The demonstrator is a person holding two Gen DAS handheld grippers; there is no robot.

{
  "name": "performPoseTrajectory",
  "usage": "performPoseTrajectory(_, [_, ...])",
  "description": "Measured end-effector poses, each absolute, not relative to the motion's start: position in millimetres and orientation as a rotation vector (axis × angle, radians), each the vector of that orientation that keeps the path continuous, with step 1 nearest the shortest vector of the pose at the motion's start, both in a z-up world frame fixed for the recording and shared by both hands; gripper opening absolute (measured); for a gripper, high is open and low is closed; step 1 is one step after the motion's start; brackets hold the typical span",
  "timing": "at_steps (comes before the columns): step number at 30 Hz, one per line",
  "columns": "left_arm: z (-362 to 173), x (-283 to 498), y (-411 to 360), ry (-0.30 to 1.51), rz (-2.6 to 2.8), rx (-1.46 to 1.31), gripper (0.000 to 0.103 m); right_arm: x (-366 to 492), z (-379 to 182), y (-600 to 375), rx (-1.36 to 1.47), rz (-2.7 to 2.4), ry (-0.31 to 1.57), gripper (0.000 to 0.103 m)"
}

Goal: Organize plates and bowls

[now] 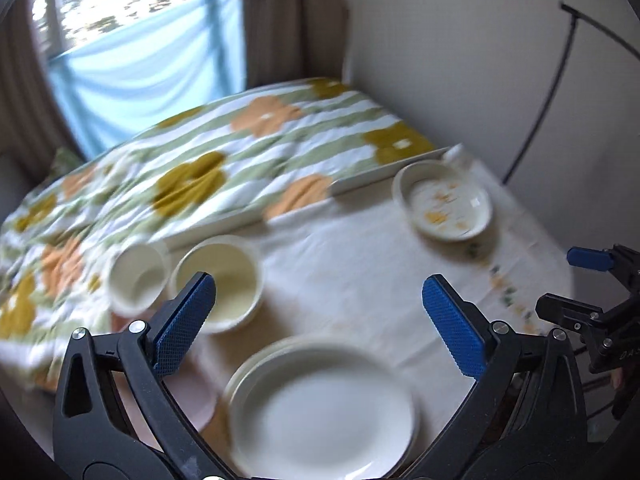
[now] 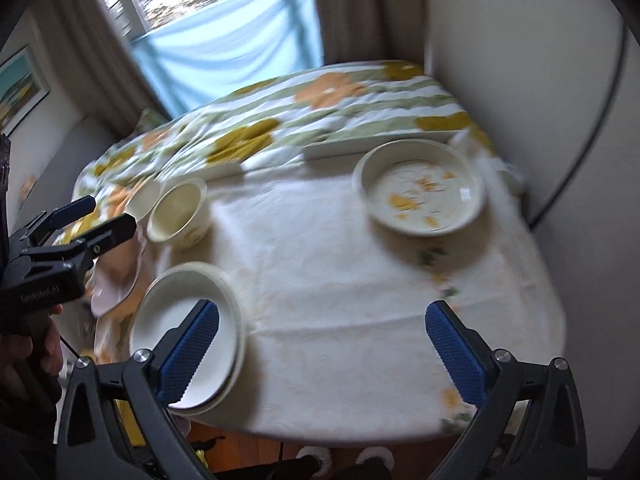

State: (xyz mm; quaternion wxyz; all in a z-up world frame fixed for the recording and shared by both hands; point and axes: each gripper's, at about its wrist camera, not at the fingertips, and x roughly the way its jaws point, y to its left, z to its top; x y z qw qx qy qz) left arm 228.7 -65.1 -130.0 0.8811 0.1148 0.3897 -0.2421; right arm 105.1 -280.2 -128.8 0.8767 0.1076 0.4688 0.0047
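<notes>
A stack of white plates (image 1: 324, 408) sits at the near edge of the table; it shows at the left in the right wrist view (image 2: 184, 316). Two cream bowls (image 1: 224, 280) (image 1: 138, 280) stand side by side to its far left; the nearer one shows in the right wrist view (image 2: 178, 212). A shallow flower-patterned bowl (image 1: 444, 204) (image 2: 420, 188) sits at the far right. A pink plate (image 2: 116, 280) lies at the left edge. My left gripper (image 1: 320, 320) is open and empty above the plate stack. My right gripper (image 2: 322, 340) is open and empty over the tablecloth.
The round table (image 2: 340, 272) has a pale cloth. A bed with a flowered quilt (image 1: 208, 160) stands right behind it. A white wall and a thin black stand (image 1: 544, 96) are on the right. The left gripper also shows at the right wrist view's left edge (image 2: 92, 216).
</notes>
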Motion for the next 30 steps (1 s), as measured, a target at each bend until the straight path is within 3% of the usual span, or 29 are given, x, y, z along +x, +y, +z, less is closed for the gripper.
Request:
performPoseTrajectory(6, [-122,294,-144,0.815,-0.701,0.296,0.103,111,-106,-357,0.427,-0.133,0.939,0.103])
performPoseTrajectory(14, [-196,381,-228,1.050,-0.828,0.275,0.101,161,-164,-415,0.588,-0.184,0.932,0.103])
performPoseTrajectory(16, [-225,398,-245,1.111,-0.832,0.285,0.091,170,-181,-423,0.612,-0.196,0.934,0.090])
performPoseTrajectory(18, [-248,407,-254,1.153,-0.831,0.297,0.070,183,-205,-430,0.651,-0.196,0.954,0.076])
performPoseTrajectory(22, [-283,418,-270,1.212,-0.837,0.321,0.054,198,-237,-438,0.689,-0.205,0.979,0.057])
performPoseTrajectory(26, [-300,427,-278,1.233,-0.849,0.339,0.045,209,-253,-442,0.712,-0.213,0.965,0.050])
performPoseTrajectory(28, [-304,431,-282,1.235,-0.853,0.350,0.038,213,-258,-444,0.716,-0.223,0.961,0.040])
performPoseTrajectory(30, [-305,435,-285,1.234,-0.859,0.353,0.019,216,-262,-445,0.732,-0.223,0.955,0.032])
